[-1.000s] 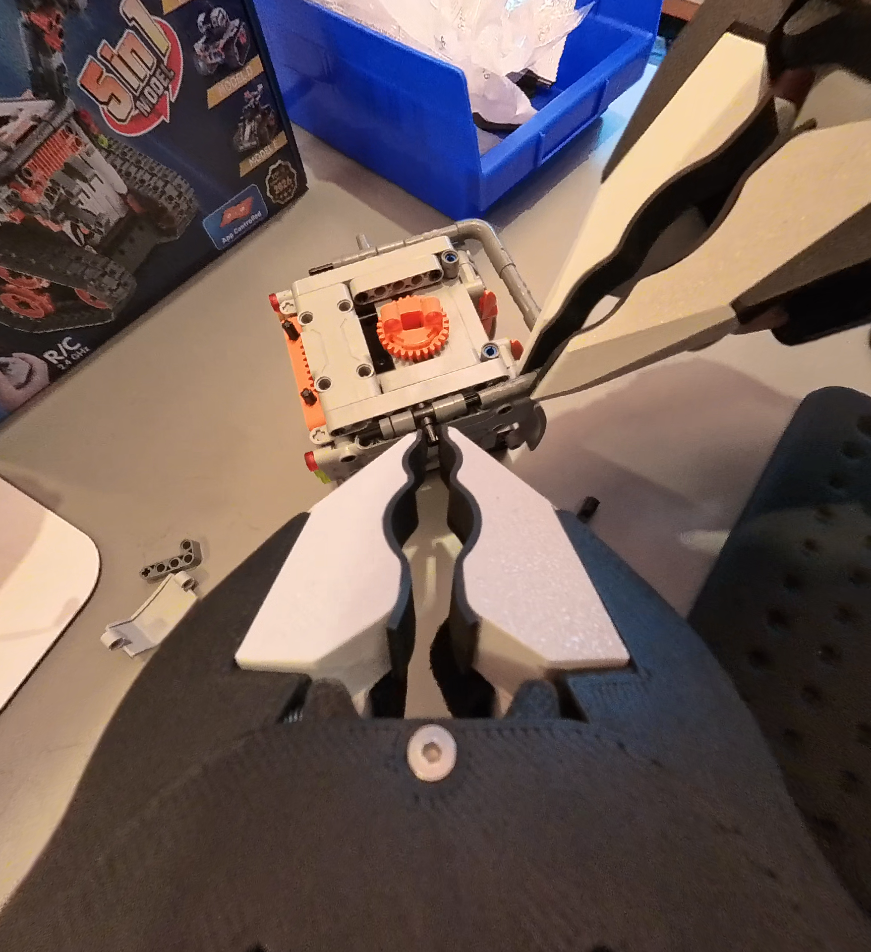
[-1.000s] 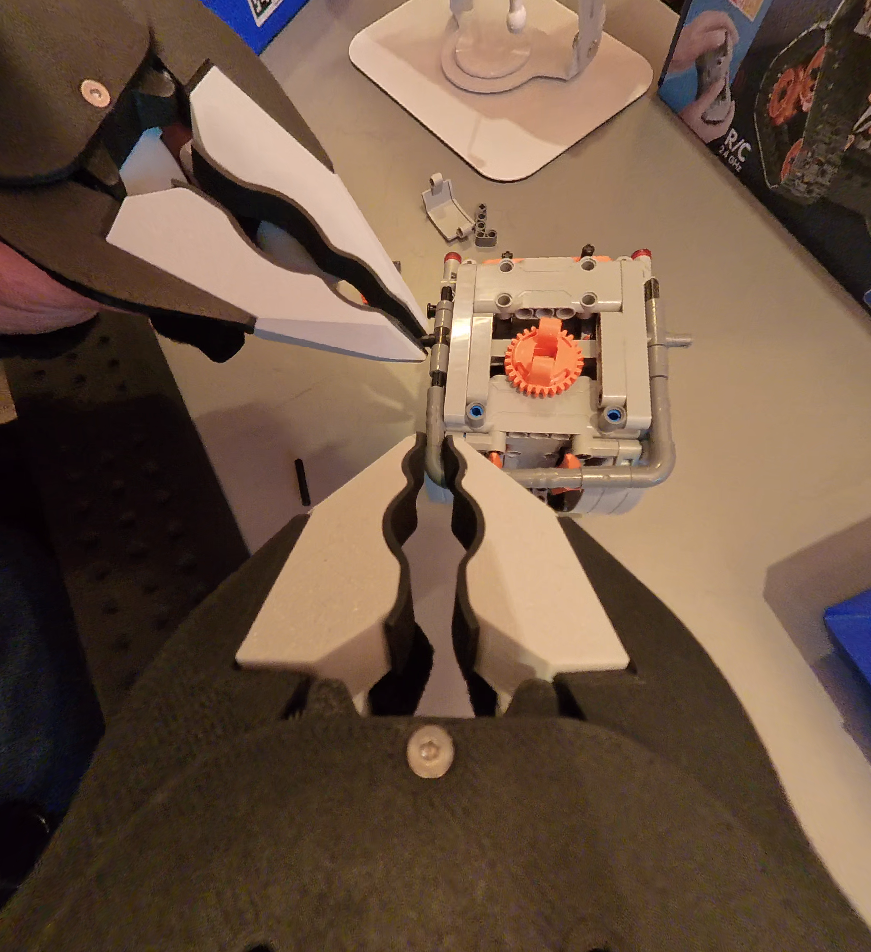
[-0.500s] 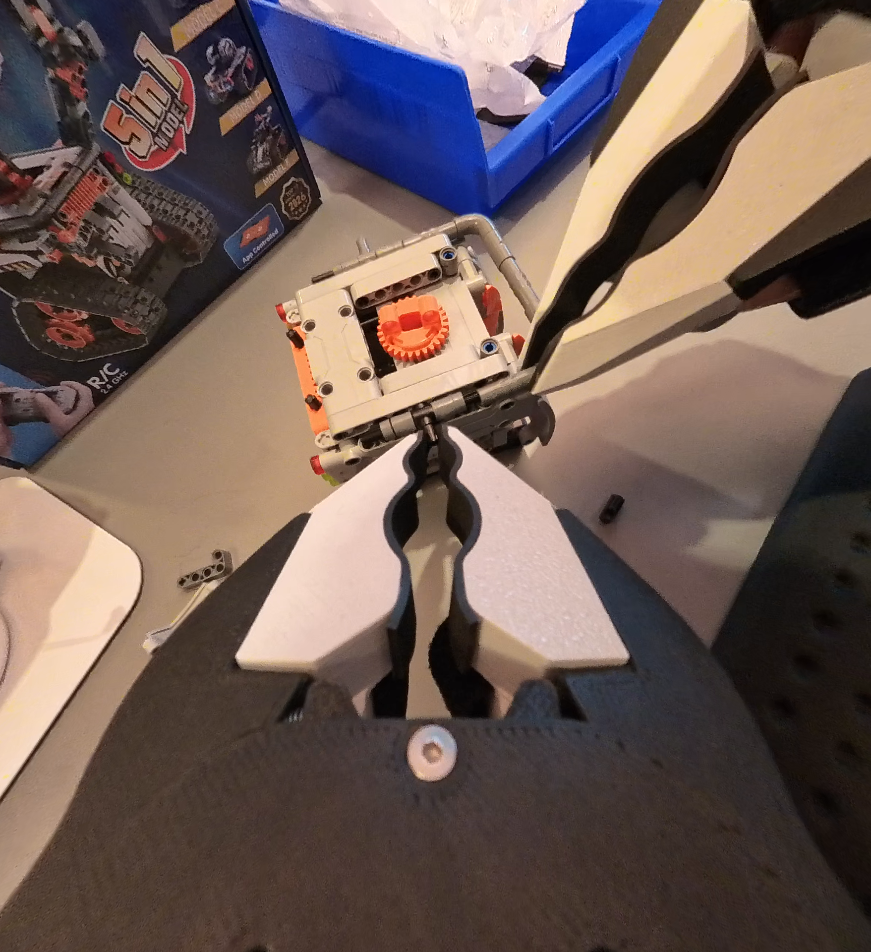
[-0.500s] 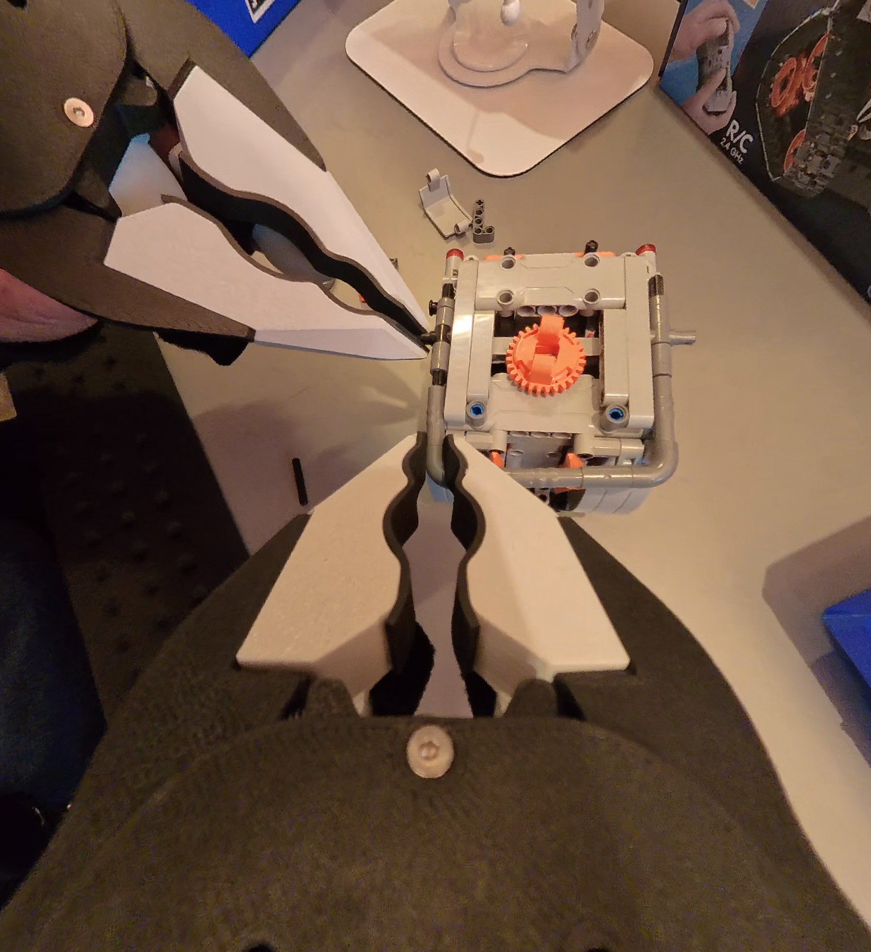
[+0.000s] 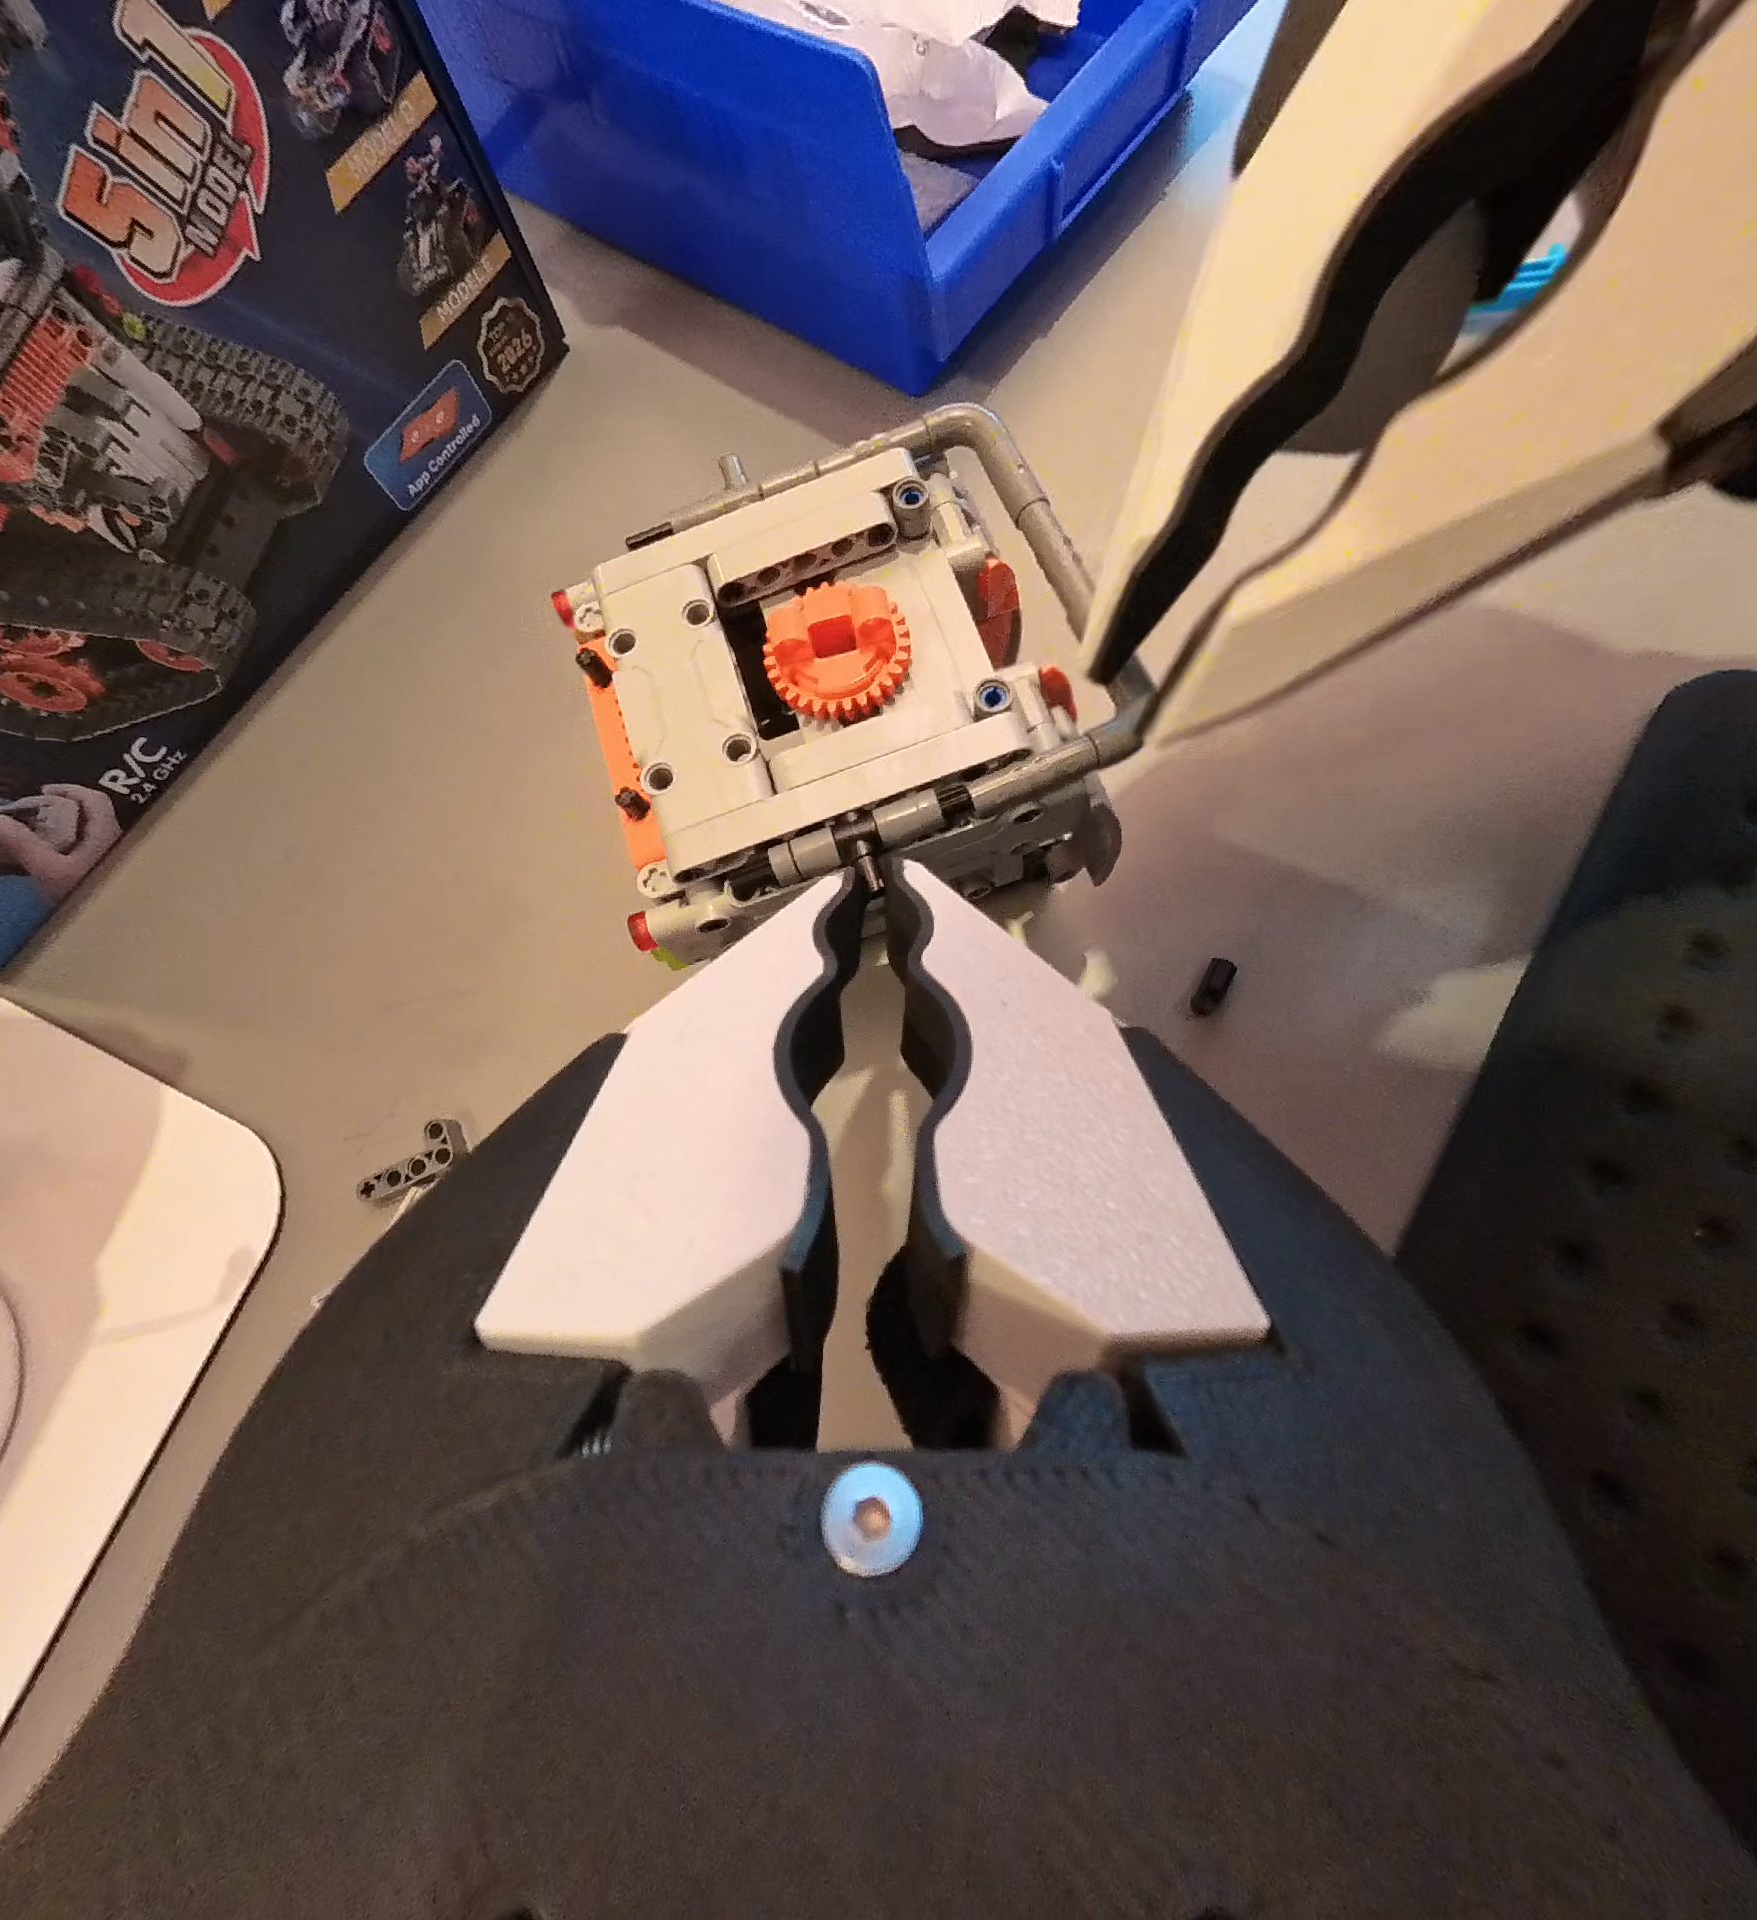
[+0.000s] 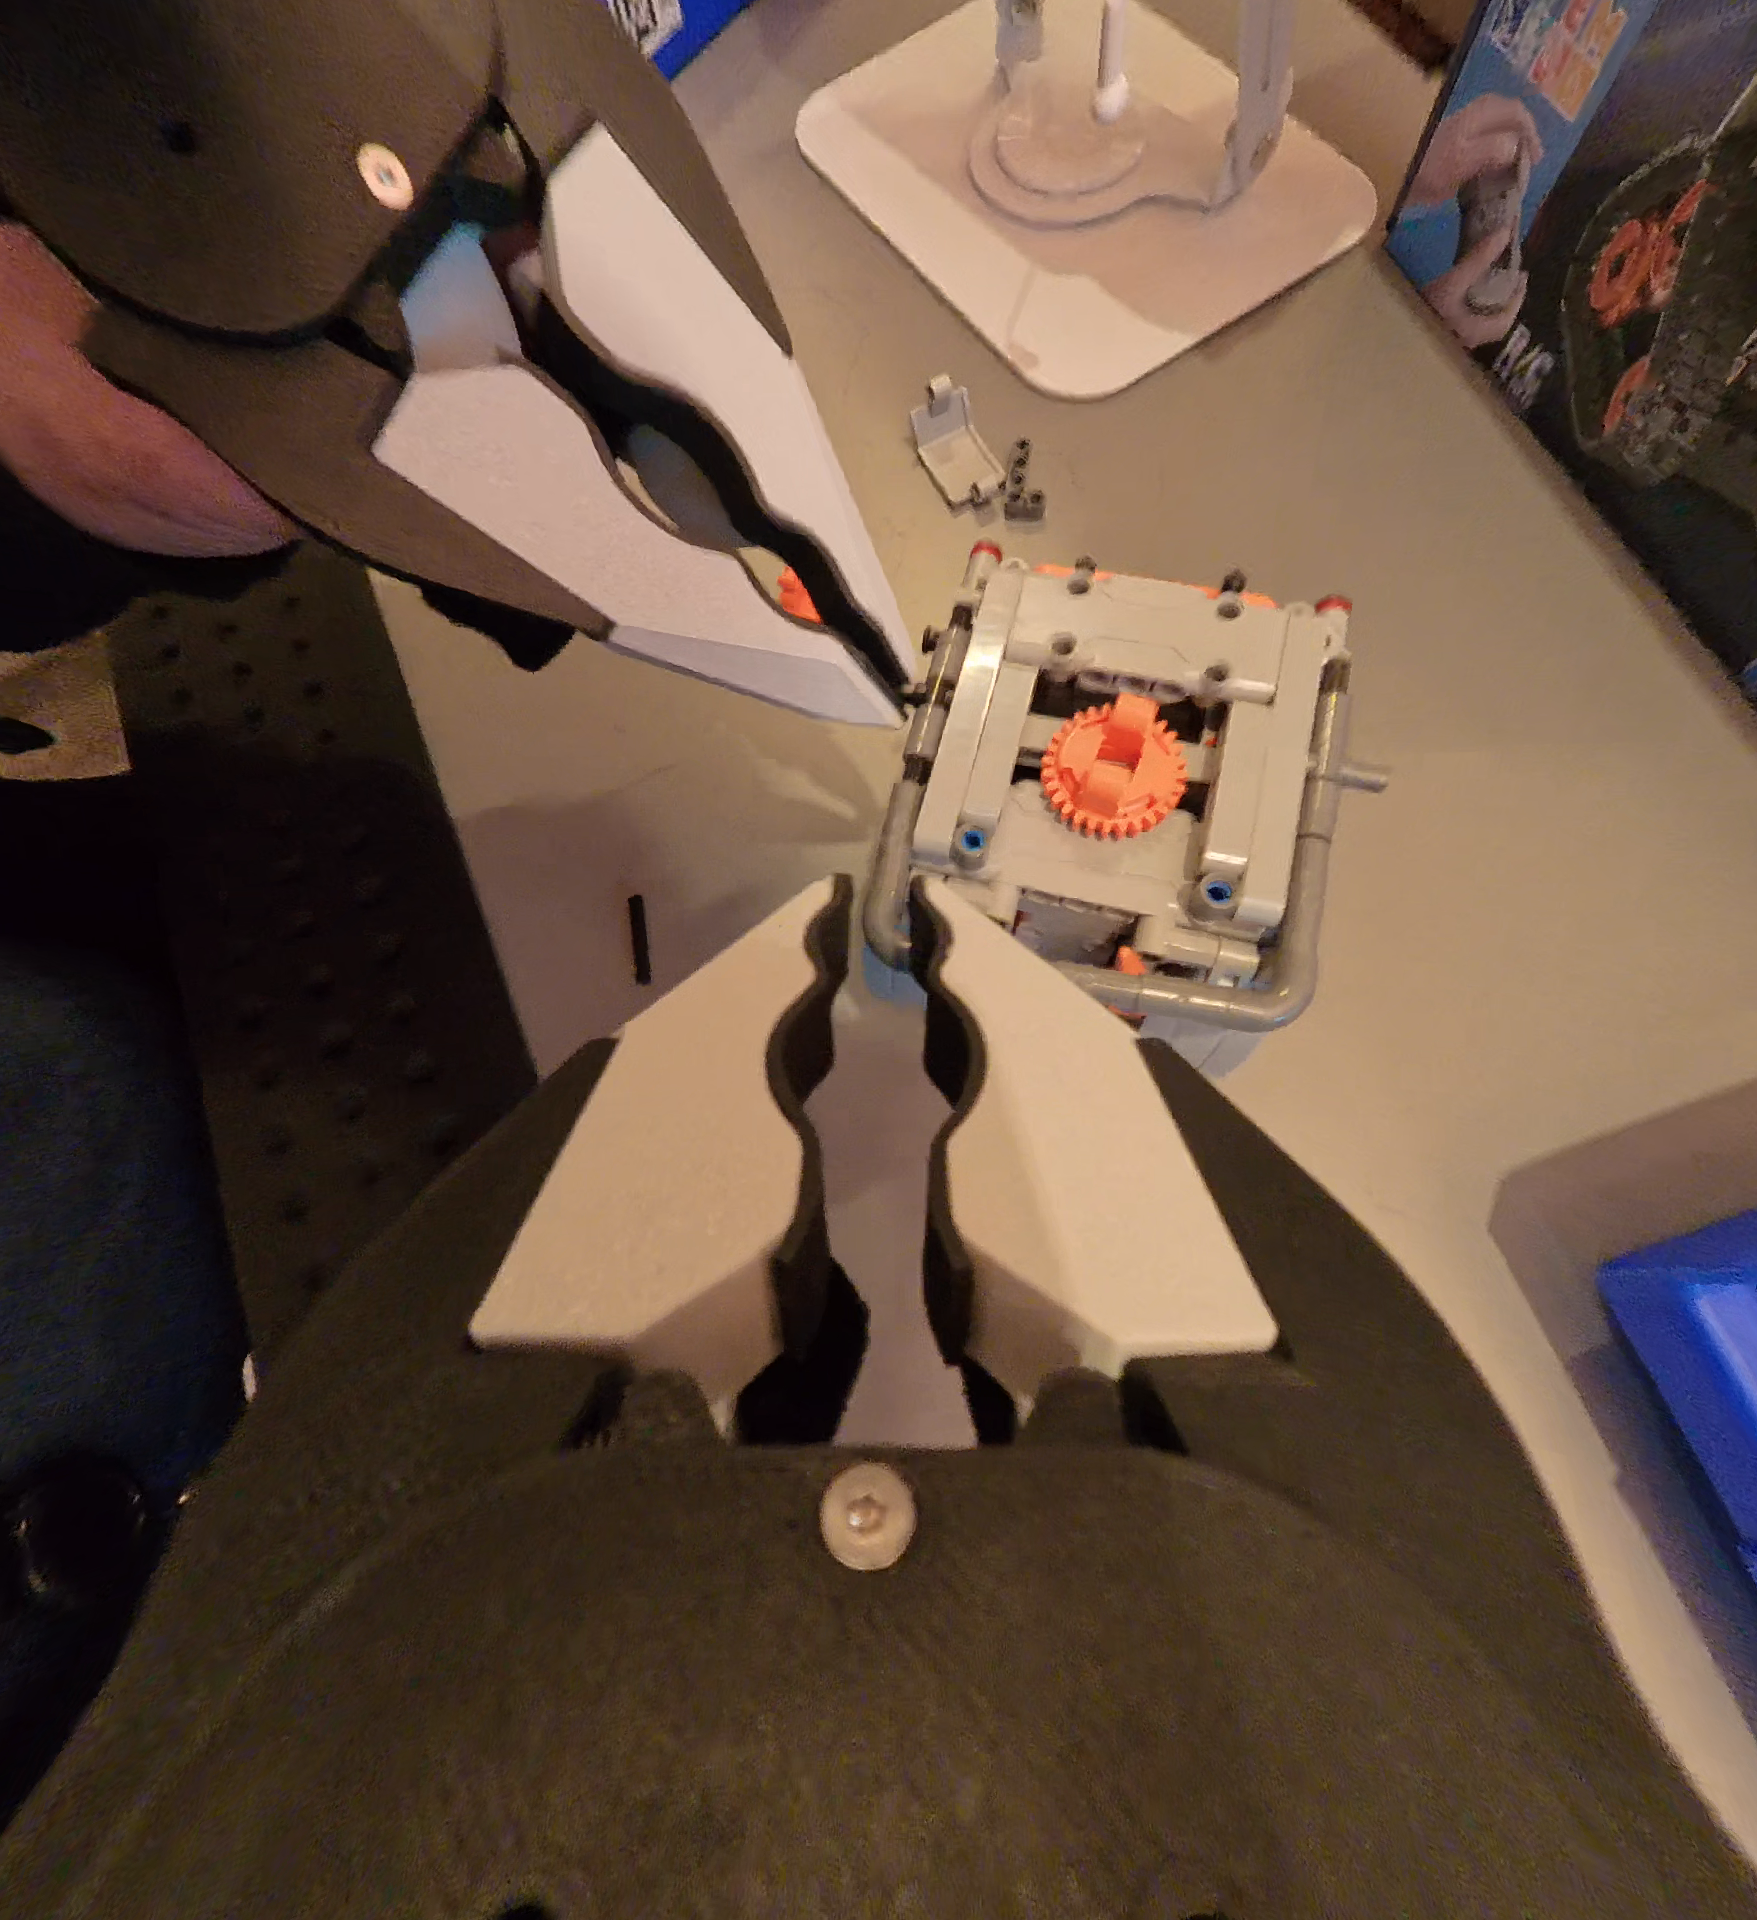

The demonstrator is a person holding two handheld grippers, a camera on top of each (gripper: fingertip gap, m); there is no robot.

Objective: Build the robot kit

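A boxy grey brick model (image 5: pixel 708 727) with an orange gear (image 5: pixel 834 649) on top sits between both grippers; it also shows in the right wrist view (image 6: pixel 1258 727). My left gripper (image 5: pixel 869 883) is shut on a short black pin that sticks out of the model's near edge. My right gripper (image 6: pixel 879 899) is slightly open, with the corner of the model's bent grey tube (image 6: pixel 889 935) between its fingertips. The right gripper also shows at the upper right of the left wrist view (image 5: pixel 1128 696). The left gripper shows at the upper left of the right wrist view (image 6: pixel 900 707). Whether the model rests on the table I cannot tell.
A printed toy box (image 5: pixel 178 416) stands to the left and a blue bin (image 5: pixel 749 187) behind. A white stand base (image 5: pixel 43 1247), a small dark beam (image 5: pixel 412 1158), a grey panel (image 6: pixel 947 447) and a black pin (image 5: pixel 1212 982) lie on the table. A dark perforated mat (image 5: pixel 1632 1143) lies at the right. The left gripper's tips are roughly 5 cm from the right gripper's.
My right gripper's fingers have parted a little around the tube. My left gripper has moved with the model, which has turned slightly in the right wrist view.
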